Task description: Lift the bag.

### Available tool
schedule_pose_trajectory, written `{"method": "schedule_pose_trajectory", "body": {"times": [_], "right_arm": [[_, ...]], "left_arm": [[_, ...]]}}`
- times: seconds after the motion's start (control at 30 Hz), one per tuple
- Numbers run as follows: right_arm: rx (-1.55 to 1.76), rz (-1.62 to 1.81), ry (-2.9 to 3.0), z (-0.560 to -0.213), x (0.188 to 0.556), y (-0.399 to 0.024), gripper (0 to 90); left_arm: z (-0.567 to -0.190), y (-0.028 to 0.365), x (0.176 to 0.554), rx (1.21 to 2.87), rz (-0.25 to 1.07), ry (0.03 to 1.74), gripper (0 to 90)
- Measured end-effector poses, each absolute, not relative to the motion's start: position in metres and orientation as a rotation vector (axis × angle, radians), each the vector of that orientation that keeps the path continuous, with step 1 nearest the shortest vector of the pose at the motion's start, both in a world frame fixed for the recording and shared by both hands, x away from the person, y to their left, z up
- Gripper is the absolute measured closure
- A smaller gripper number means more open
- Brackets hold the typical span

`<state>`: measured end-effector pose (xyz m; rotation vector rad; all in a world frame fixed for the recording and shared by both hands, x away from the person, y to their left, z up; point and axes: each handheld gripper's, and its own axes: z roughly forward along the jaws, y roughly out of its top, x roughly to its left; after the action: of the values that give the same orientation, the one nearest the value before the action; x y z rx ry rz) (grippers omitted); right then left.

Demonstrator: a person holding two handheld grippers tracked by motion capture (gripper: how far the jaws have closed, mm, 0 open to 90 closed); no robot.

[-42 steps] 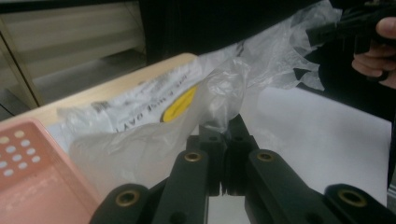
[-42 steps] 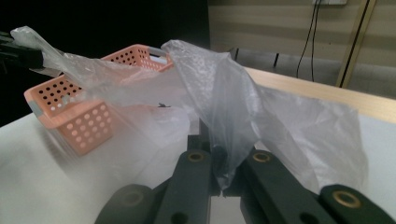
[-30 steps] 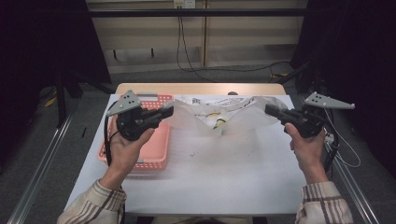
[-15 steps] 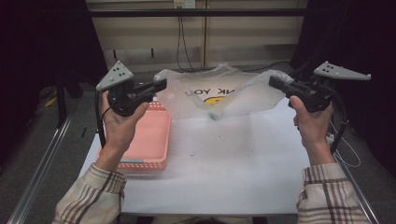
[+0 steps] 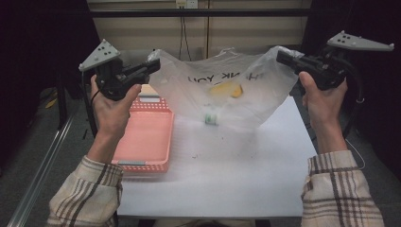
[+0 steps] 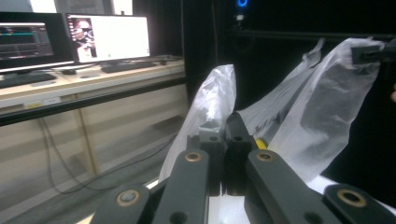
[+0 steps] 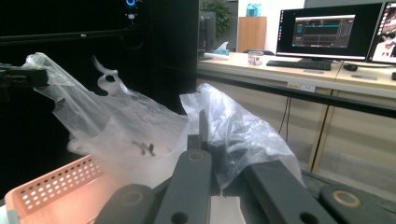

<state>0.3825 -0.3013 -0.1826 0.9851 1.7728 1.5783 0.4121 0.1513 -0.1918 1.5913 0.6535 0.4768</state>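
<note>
Bag (image 5: 222,90) lifted higher; high view shows green item (image 5: 211,118).

Clearance, as I read it from my station:
- Between my left gripper (image 5: 153,66) and right gripper (image 5: 283,56): blocked by the stretched bag (image 5: 222,92), which both pinch by its corners.
- Below the bag: a thin gap above the table (image 5: 227,179); a small item (image 5: 211,118) sits at its low point.
- Under the left gripper: basket (image 5: 144,137), walls raised.
- Near side of both grippers: bare tabletop, passable.
- Beyond both: a dark frame bar (image 5: 198,13).
</note>
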Motion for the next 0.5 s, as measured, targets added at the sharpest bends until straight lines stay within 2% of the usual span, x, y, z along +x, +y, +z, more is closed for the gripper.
{"method": "schedule_pose_trajectory", "body": {"times": [0.33,0.5], "right_arm": [[1.009,1.569,1.743,-0.164,0.403,-0.299,90.0],[1.035,1.555,1.754,-0.178,0.41,-0.299,90.0]], "left_arm": [[-0.172,0.14,0.414,1.59,0.52,0.632,89.4],[-0.187,0.135,0.423,1.618,0.533,0.659,89.3]]}}
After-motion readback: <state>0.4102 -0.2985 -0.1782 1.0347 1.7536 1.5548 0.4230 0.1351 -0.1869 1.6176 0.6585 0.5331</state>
